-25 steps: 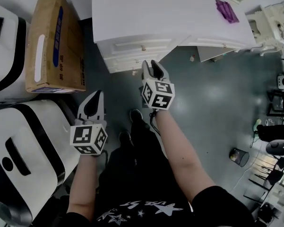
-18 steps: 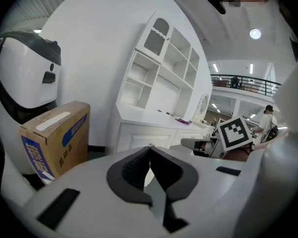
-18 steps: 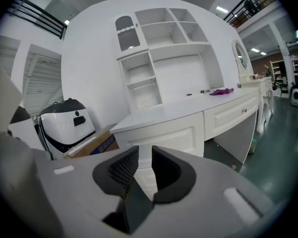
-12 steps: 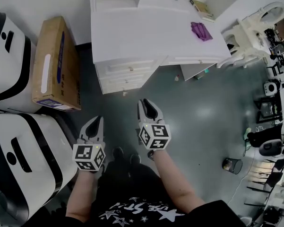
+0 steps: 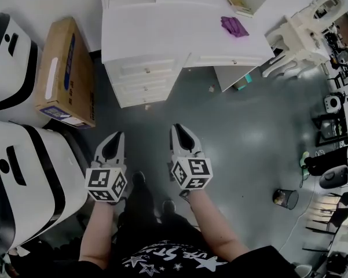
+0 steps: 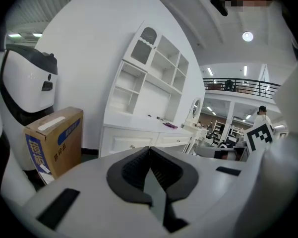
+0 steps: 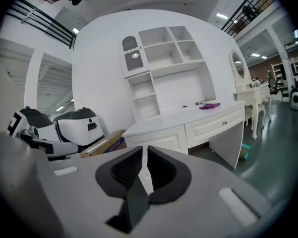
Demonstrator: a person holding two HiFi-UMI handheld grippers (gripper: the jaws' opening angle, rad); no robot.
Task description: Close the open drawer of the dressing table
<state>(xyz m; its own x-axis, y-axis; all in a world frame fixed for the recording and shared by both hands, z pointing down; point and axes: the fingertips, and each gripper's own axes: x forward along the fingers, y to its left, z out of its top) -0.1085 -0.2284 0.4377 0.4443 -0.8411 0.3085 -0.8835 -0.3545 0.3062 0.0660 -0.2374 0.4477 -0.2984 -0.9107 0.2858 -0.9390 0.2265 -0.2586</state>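
Grey floor [image 5: 243, 132], drawers [image 5: 146, 71] shut in head view, shelf fronts [image 7: 161, 68] in gripper views

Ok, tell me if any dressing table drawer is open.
All shut: every drawer front sits flush with the dressing table, none jutting out.

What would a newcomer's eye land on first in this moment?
The two marker-cubed claws, left claw and right claw, are held side by side over the dark floor, both empty, and the right one's jaws are closing. Beyond them stands the white dressing table, its drawer fronts looking flush, with a cardboard box to its left.
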